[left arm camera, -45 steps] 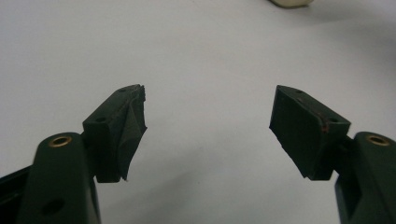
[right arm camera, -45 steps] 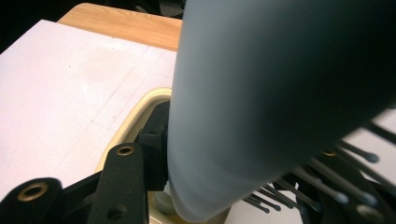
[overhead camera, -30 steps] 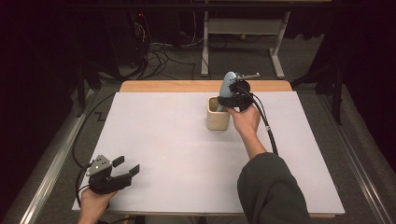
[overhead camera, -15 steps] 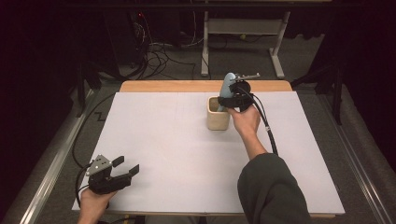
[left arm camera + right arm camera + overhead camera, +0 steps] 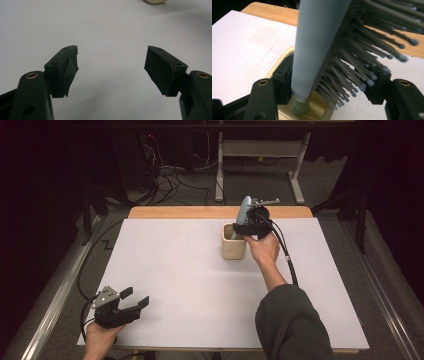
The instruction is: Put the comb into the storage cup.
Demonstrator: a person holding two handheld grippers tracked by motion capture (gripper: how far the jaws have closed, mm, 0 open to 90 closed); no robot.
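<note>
Hairbrush (image 5: 317, 42), grey, bristled, standing handle-down in a cream cup (image 5: 233, 241) near the far edge of the white-covered desk (image 5: 190, 285). Right hand-held gripper (image 5: 246, 226) sits at the cup's rim; its jaws have just been opening and now flank the brush, left pad beside the grey back, right pad among the bristle tips, no firm grip. Left hand-held gripper (image 5: 134, 298) rests at the desk's near left corner, well apart, jaws spread wide over bare white surface.
</note>
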